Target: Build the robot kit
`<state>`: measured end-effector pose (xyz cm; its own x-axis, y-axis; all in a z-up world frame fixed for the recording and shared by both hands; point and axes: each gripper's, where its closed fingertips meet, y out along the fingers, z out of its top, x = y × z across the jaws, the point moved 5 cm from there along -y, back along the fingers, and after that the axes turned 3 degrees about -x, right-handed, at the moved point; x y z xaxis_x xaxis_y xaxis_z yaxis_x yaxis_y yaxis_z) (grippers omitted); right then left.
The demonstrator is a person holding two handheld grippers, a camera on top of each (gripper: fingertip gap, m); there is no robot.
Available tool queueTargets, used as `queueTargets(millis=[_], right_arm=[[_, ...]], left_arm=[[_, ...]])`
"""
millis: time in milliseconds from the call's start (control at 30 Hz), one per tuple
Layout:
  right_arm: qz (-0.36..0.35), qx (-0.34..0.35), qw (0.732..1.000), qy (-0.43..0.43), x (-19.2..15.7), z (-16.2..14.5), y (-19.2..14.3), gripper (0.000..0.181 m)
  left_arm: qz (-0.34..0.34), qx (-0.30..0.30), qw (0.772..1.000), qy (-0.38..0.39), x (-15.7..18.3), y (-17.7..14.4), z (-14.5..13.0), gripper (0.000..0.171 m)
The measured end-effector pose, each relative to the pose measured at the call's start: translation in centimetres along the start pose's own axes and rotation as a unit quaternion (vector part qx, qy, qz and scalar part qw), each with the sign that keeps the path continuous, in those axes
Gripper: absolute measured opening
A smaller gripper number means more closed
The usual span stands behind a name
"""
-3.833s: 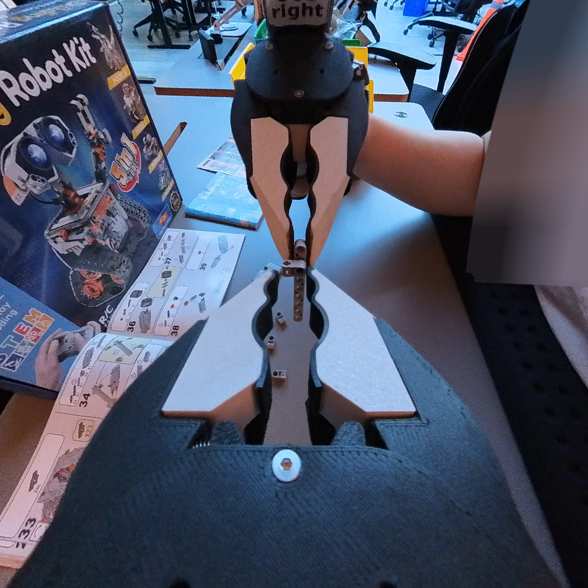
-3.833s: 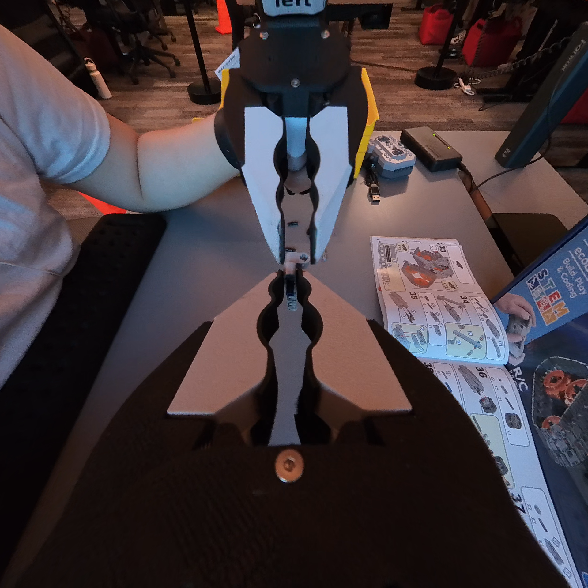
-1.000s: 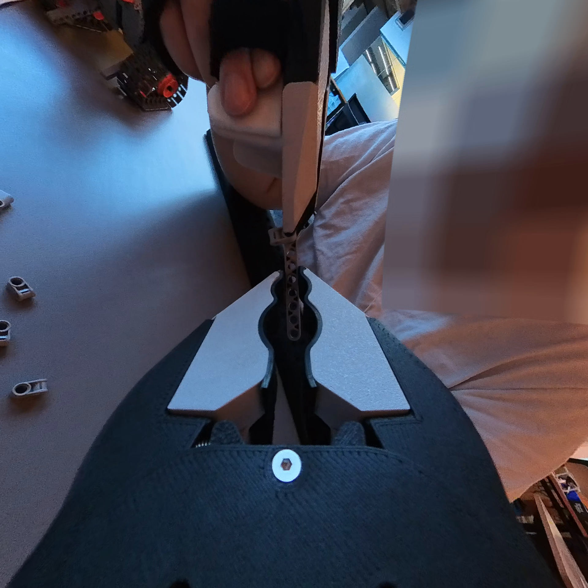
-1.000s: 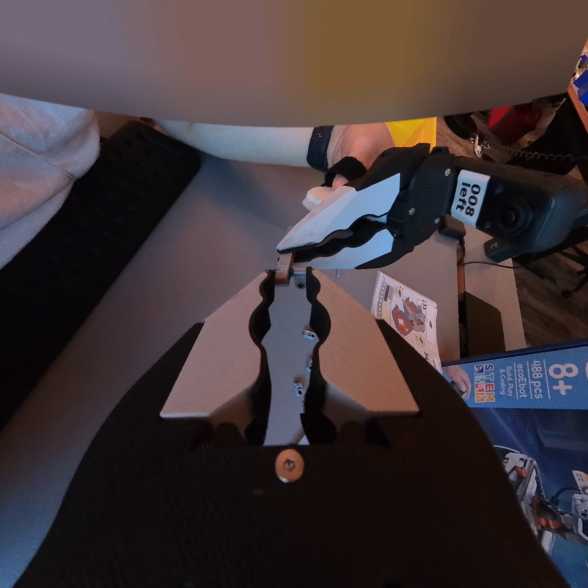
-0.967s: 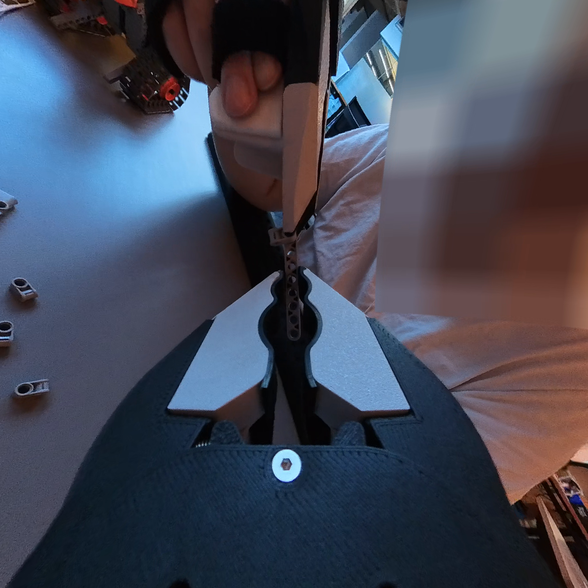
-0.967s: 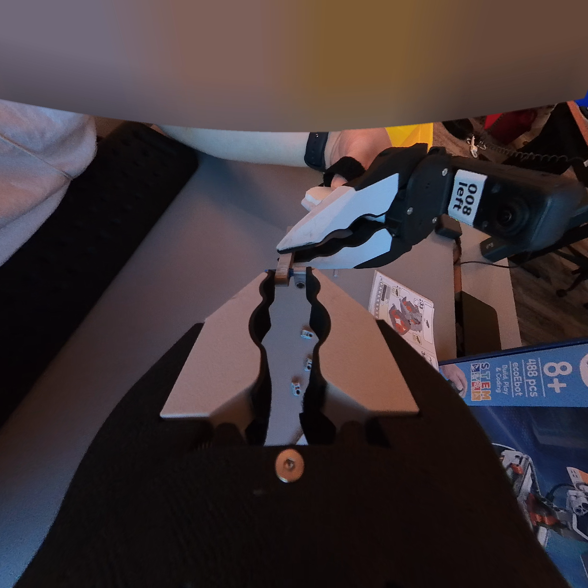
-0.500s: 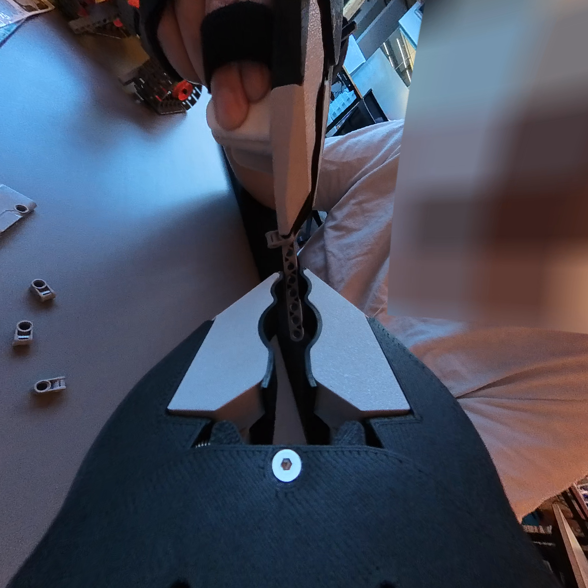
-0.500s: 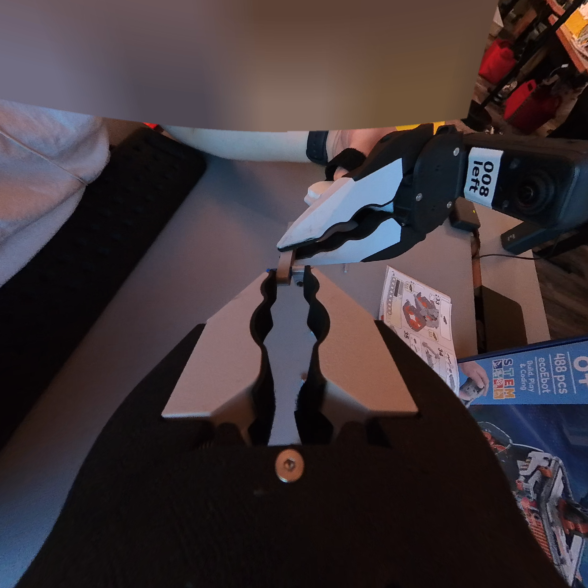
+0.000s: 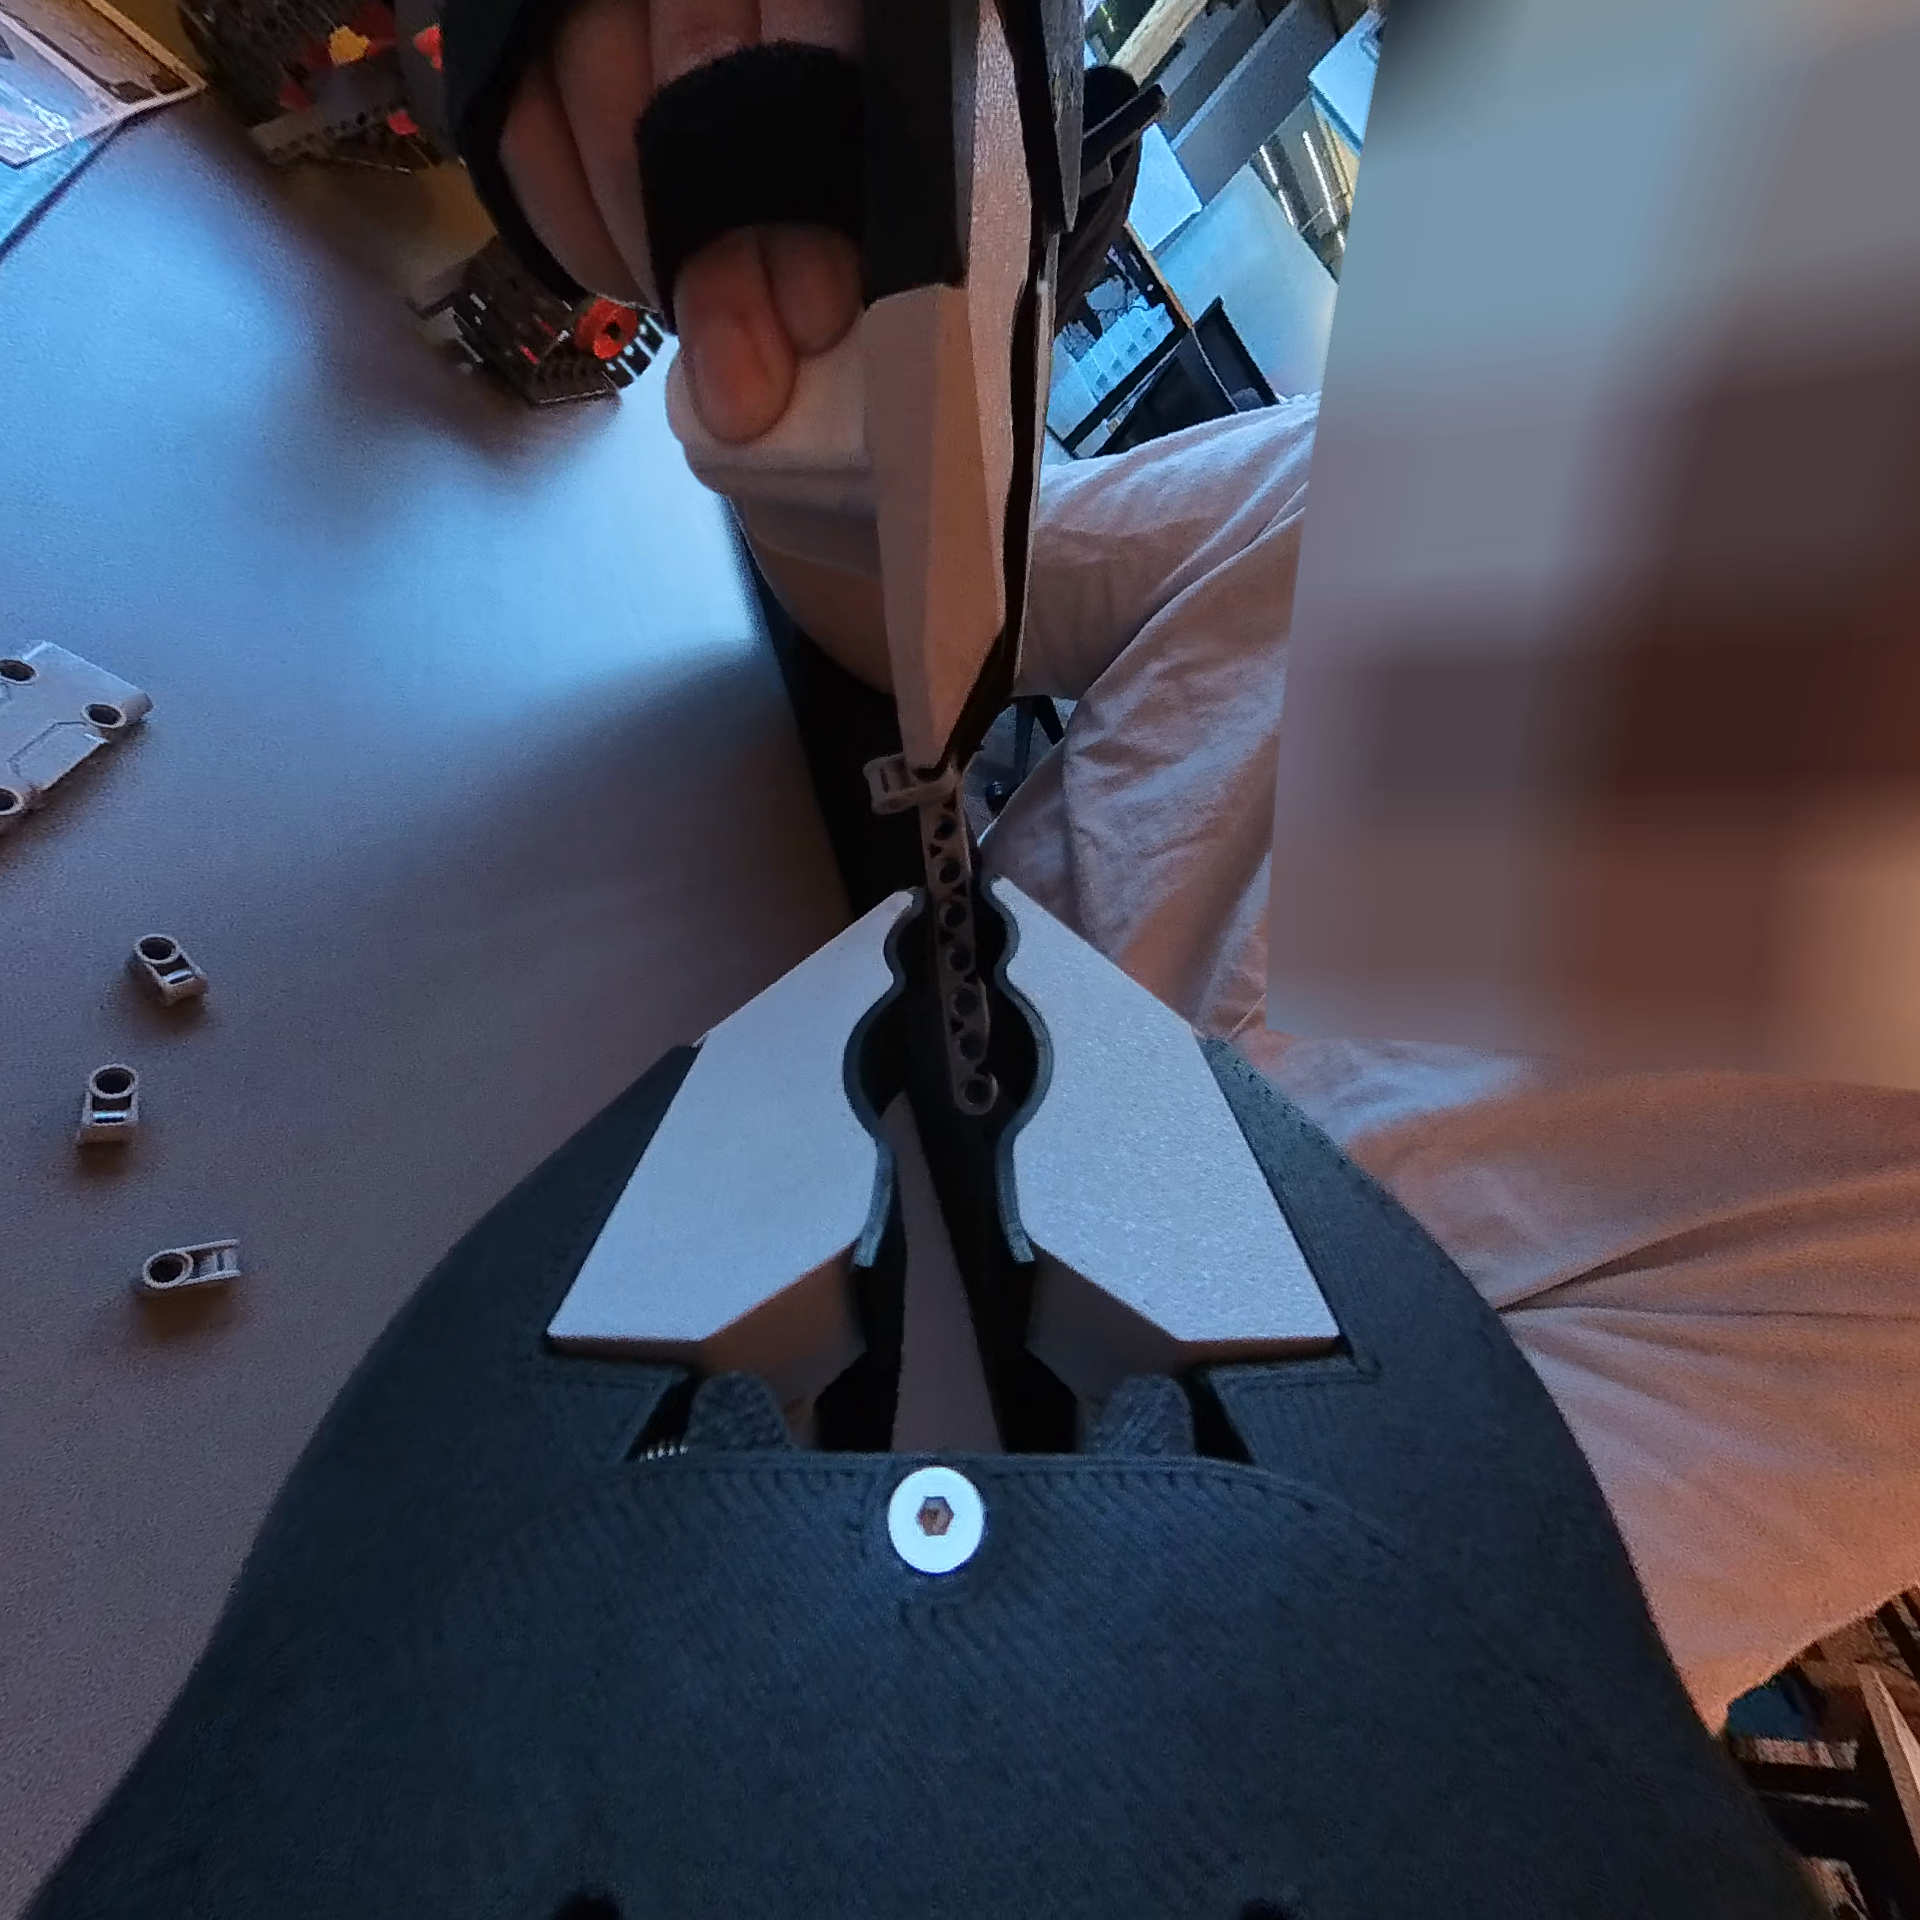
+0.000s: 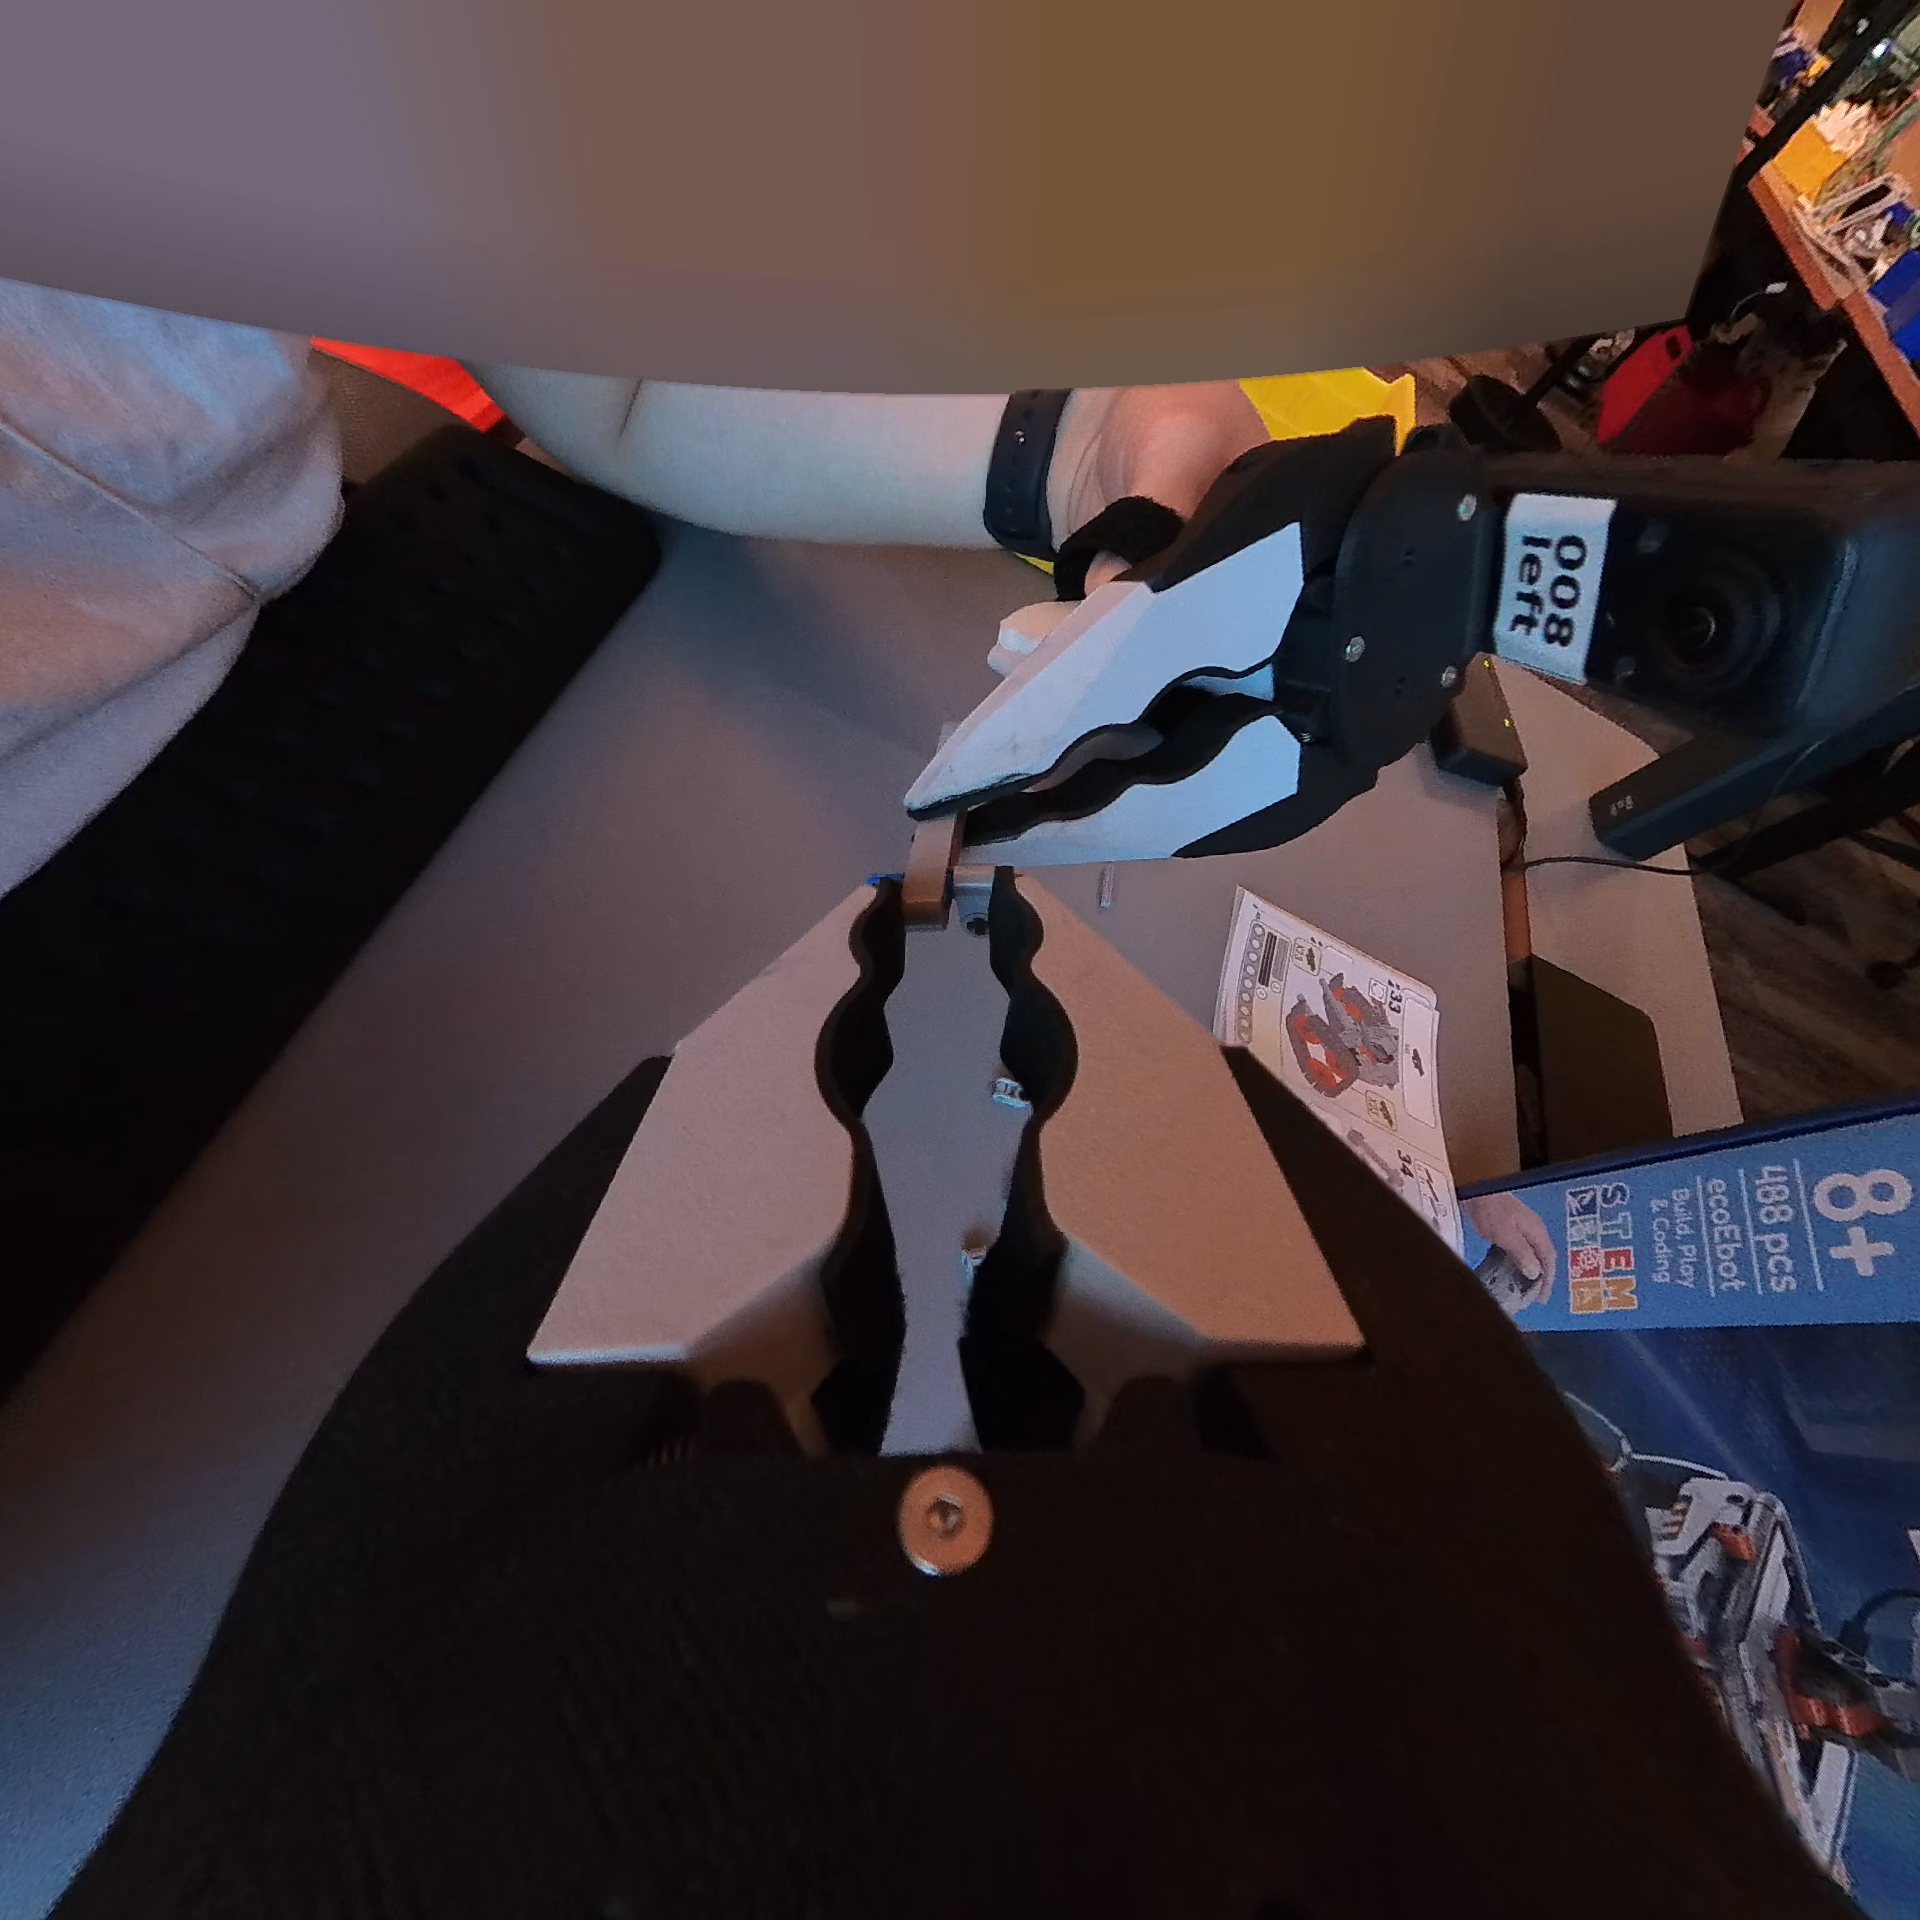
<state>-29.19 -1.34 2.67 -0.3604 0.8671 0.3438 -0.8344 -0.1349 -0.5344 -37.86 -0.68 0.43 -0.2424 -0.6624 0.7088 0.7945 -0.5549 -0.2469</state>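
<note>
My left gripper (image 9: 951,899) is shut on a grey beam with a row of holes (image 9: 961,997), which runs forward out of its tips. My right gripper (image 9: 928,761) comes down from above, edge-on, and is shut on a small light grey connector (image 9: 889,781) at the beam's far end. In the right wrist view my right gripper (image 10: 943,885) pinches the beam's end (image 10: 928,883) and the connector (image 10: 975,896) side by side. The left gripper (image 10: 935,805) reaches in there from the right. Both hang above the grey table (image 10: 727,727).
Three small grey connectors (image 9: 166,966) and a grey plate (image 9: 57,727) lie on the table to the left. A part-built black and red model (image 9: 530,332) stands farther back. An instruction booklet (image 10: 1340,1039) and a blue box (image 10: 1714,1236) lie to the right. The person's torso (image 9: 1558,1299) is close. The tips of both grippers are at nearly the same place.
Since 3.8 s ago both grippers have swung round with the beam between them, and the left now faces the person. In the last second the beam has tilted slightly. Both grips are unchanged.
</note>
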Motion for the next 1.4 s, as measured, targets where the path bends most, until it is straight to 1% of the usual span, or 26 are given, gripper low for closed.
queueTargets(millis=[100,133,167,200,267,300,333,433,500,567,633,700,900,1067,1167,1267,1400], right_arm=[[-0.01,0.015,0.999,0.032,0.6,0.2,-0.1,0.017],[-0.003,0.017,0.999,0.033,0.4,0.3,-0.1,0.023],[0.002,0.014,0.999,0.033,0.2,0.3,0.0,0.04],[-0.01,0.004,0.999,0.033,0.3,0.3,0.0,0.048],[-0.019,-0.01,1.0,0.019,0.3,0.5,0.1,0.052],[-0.028,-0.012,0.999,0.01,0.3,0.7,0.1,0.051],[-0.034,-0.015,0.999,0.002,0.3,0.9,0.2,0.046],[-0.071,-0.041,0.996,-0.044,0.5,1.1,0.4,0.025],[-0.078,-0.048,0.994,-0.054,0.4,1.2,0.5,0.026],[-0.08,-0.048,0.994,-0.053,0.5,1.3,0.6,0.034],[-0.079,-0.059,0.994,-0.051,0.5,1.1,0.7,0.033],[-0.08,-0.066,0.993,-0.058,0.4,1.0,0.9,0.026],[-0.077,-0.057,0.994,-0.052,0.4,1.1,1.1,0.026],[-0.07,-0.069,0.992,-0.078,0.0,0.9,1.3,0.025],[-0.079,-0.066,0.992,-0.078,0.2,0.9,1.3,0.024],[-0.069,-0.068,0.992,-0.079,0.1,0.7,1.6,0.024],[-0.08,-0.066,0.99,-0.092,0.1,0.9,1.6,0.024]], left_arm=[[-0.008,0.025,1.0,-0.013,0.0,-0.6,0.2,0.004],[-0.006,0.026,1.0,-0.015,-0.2,-0.7,0.1,0.005],[0.002,0.023,1.0,-0.017,-0.4,-0.7,0.1,0.005],[0.006,0.021,1.0,-0.018,-0.5,-0.7,0.0,0.005],[0.004,0.026,0.999,-0.019,-0.5,-0.8,0.1,0.005],[0.003,0.029,0.999,-0.019,-0.4,-0.9,0.1,0.005],[0.003,0.031,0.999,-0.019,-0.3,-0.9,0.2,0.005],[0.001,0.039,0.999,-0.017,-0.1,-1.1,0.3,0.005],[0.003,0.037,0.999,-0.015,0.0,-1.1,0.3,0.005],[-0.007,0.039,0.999,-0.011,0.3,-1.1,0.4,0.005],[-0.003,0.035,0.999,-0.011,0.3,-1.0,0.4,0.005],[-0.01,0.038,0.999,-0.013,0.5,-1.0,0.4,0.005],[-0.007,0.036,0.999,-0.013,0.5,-1.1,0.4,0.005],[-0.01,0.021,1.0,-0.018,0.3,-0.8,0.1,0.005],[-0.016,0.031,0.999,-0.025,0.3,-1.1,0.2,0.005],[-0.014,0.019,0.999,-0.028,0.3,-1.0,0.0,0.005],[-0.017,0.021,0.999,-0.032,0.4,-1.1,0.0,0.005]])
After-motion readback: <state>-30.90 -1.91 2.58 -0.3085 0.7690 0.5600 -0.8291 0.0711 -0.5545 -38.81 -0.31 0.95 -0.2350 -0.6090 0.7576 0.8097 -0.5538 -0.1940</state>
